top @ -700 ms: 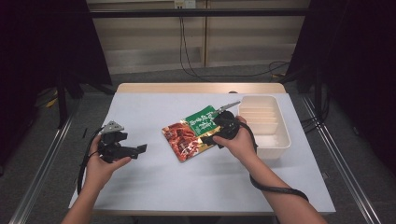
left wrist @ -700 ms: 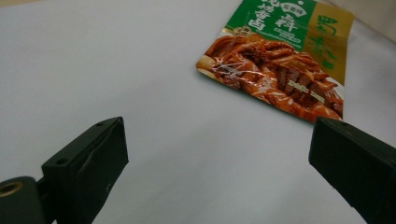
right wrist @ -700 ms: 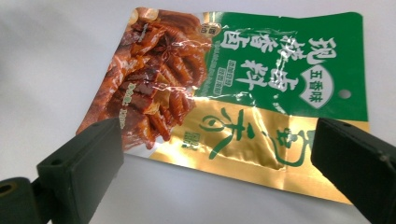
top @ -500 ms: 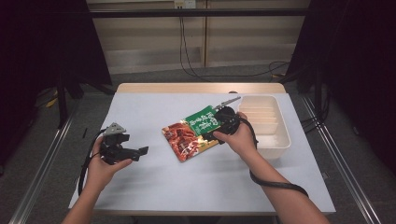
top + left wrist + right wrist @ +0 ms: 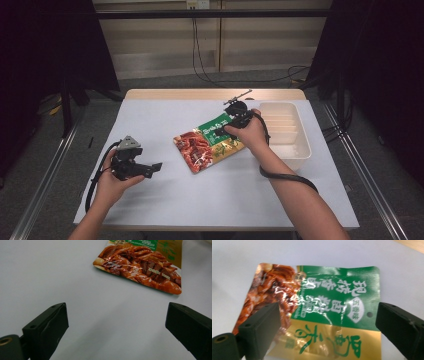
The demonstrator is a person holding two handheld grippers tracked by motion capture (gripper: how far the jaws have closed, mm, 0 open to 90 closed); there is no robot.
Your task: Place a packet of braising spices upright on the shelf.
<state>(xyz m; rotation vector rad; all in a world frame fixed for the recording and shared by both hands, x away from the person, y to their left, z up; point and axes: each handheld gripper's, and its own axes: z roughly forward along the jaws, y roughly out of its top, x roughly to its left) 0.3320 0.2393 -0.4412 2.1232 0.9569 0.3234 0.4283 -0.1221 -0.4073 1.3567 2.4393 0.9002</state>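
At the middle of the high view, the snack packet lies flat on the tabletop. The right gripper hovers over it, fingers apart; the left gripper, lower left, fingers apart too.

White table, food pouch, white tray

On the worktop, the right claw hovers over a food packet beside a white tray.
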